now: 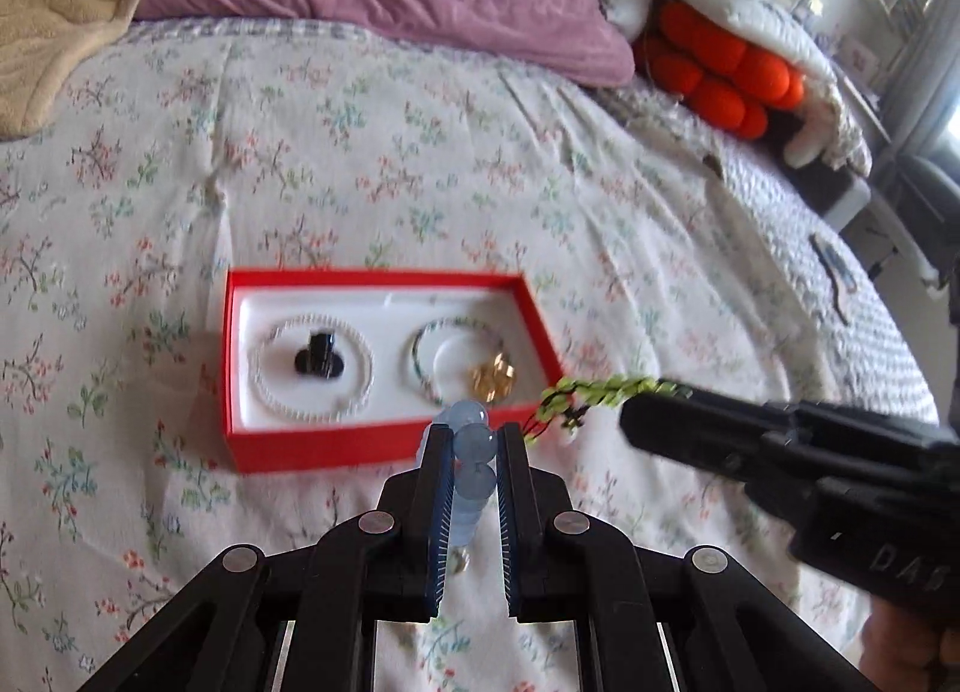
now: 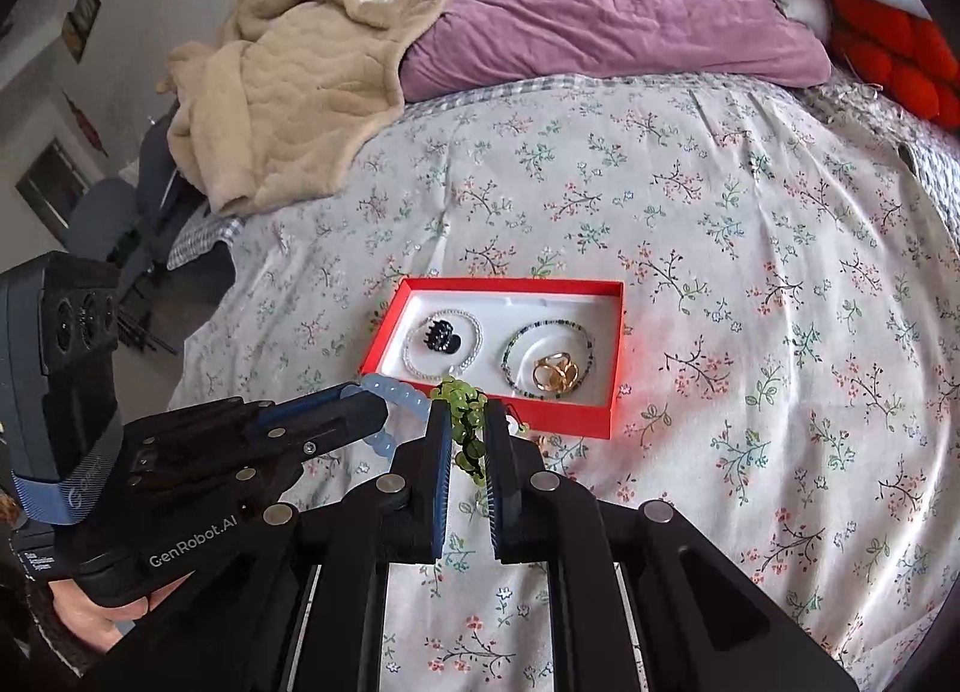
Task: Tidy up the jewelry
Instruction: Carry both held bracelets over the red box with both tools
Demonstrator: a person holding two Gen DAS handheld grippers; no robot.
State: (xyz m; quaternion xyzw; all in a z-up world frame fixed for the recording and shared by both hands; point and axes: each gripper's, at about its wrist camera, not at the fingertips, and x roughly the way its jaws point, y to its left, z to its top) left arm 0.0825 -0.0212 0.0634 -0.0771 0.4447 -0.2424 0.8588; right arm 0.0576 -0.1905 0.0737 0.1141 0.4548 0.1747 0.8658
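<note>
Left hand-held gripper [image 1: 469, 452], fingers closed on a pale blue bead bracelet [image 1: 471, 470] that runs lengthwise up the gap between the pads and stands out past the tips; right hand-held gripper [image 2: 467, 434], likewise clenched, on a green bead bracelet [image 2: 465, 416] whose strand lies along the finger axis and bunches at the tips. The two tips are just beside each other, the left coming in from the left and the right from the right, both held above the floral bedspread [image 2: 750, 284]. The open red box [image 1: 384, 440] lies straight ahead of both and a little beyond the tips, its long axis running left to right across the direction of reach, its near wall just beyond the held beads. Inside, on the white insert, a clear bead bracelet [image 2: 414, 359] rings a black hair claw [image 2: 440, 337] in the left recess, and a dark green bead bracelet [image 2: 510, 368] rings some gold rings [image 2: 557, 375] in the right recess. Neither gripper is clearly nearer; judged from position, the left faces the box's middle and the right its near left part. Hidden or unclear: the lower part of each held bracelet between the pads, whether either touches the box wall, and whether the small pale object beneath the left gripper belongs to the blue bracelet; the left view is motion-blurred.
</note>
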